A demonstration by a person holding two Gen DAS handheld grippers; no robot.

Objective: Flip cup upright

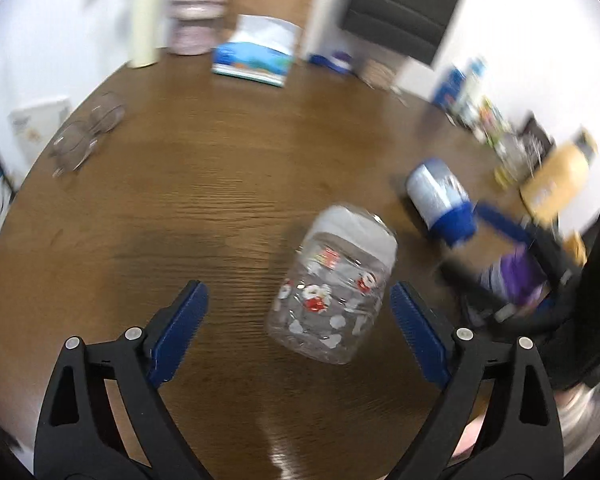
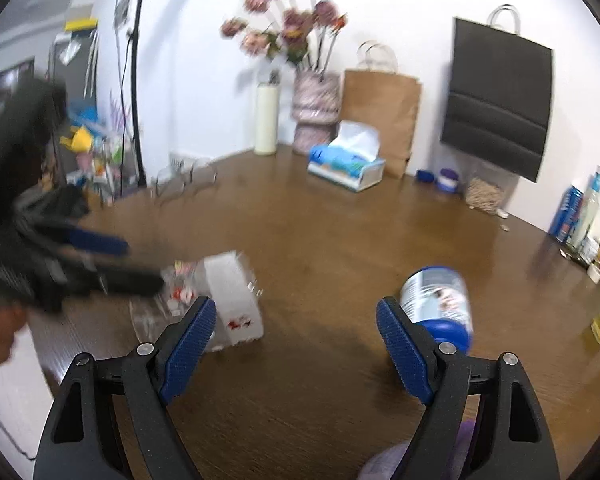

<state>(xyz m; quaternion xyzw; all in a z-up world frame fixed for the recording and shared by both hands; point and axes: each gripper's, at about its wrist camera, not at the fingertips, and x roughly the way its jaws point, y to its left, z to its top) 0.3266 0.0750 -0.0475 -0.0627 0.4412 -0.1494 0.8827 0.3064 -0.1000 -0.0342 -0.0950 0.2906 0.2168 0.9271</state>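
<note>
A clear plastic cup [image 1: 332,288] with red and white prints and a frosted white end lies on its side on the brown table [image 1: 220,184]. My left gripper [image 1: 300,308] is open, and the cup lies between its fingers, nearer the right one. In the right wrist view the same cup [image 2: 220,300] lies at the left, with the left gripper [image 2: 112,264] reaching it. A blue and silver cup [image 2: 440,304] stands blue end down just beyond my open right gripper [image 2: 296,320]. It also shows in the left wrist view [image 1: 440,200].
Two clear glasses [image 1: 88,132] lie at the table's far left. A tissue box [image 2: 346,160], a vase of flowers [image 2: 316,108], a white cylinder [image 2: 266,120] and paper bags [image 2: 380,116] line the back wall. Bottles and packets [image 2: 580,216] crowd the right edge.
</note>
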